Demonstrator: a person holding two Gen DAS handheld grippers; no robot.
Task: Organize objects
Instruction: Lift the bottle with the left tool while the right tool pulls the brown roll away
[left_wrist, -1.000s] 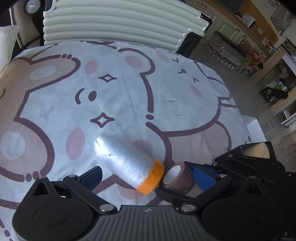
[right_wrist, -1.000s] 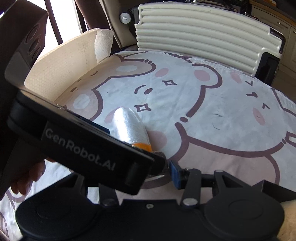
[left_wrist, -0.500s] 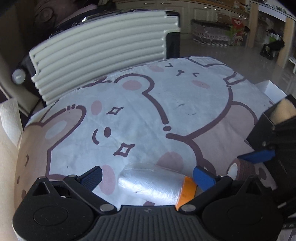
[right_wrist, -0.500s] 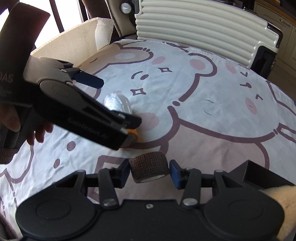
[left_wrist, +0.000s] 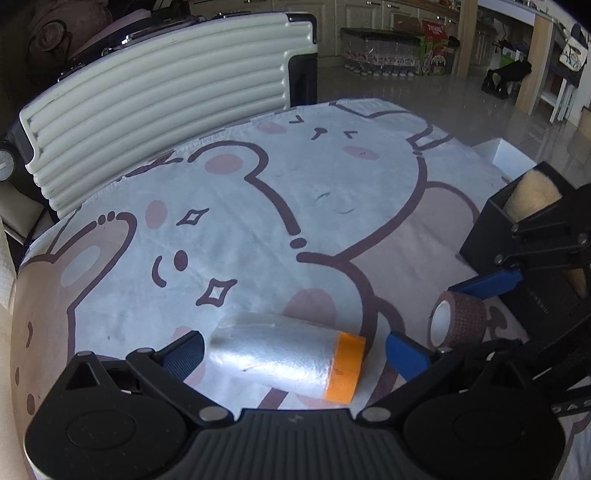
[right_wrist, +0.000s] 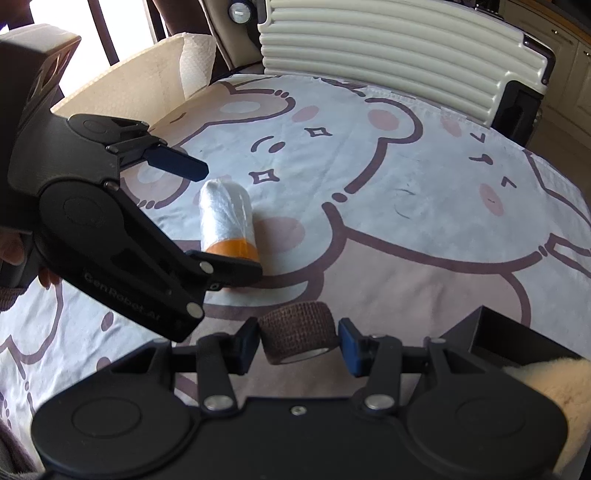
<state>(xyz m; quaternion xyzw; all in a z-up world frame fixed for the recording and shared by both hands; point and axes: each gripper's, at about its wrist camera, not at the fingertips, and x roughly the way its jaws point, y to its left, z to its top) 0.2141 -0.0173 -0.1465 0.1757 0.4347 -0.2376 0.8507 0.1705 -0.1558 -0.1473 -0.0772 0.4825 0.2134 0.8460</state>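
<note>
While the right gripper (right_wrist: 298, 336) fingers clench the brown tape roll (right_wrist: 297, 331), the left gripper (left_wrist: 293, 350) spreads loose around the plastic-wrapped roll (left_wrist: 286, 360). Both likely await the black box (right_wrist: 517, 338) at four o'clock.

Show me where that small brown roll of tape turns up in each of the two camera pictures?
Left wrist view: brown roll at lower right, between the right gripper's blue pads.
Right wrist view: bottom centre, between the same pads.
Shared landmark: the orange-ended plastic roll lying nearby.
</note>
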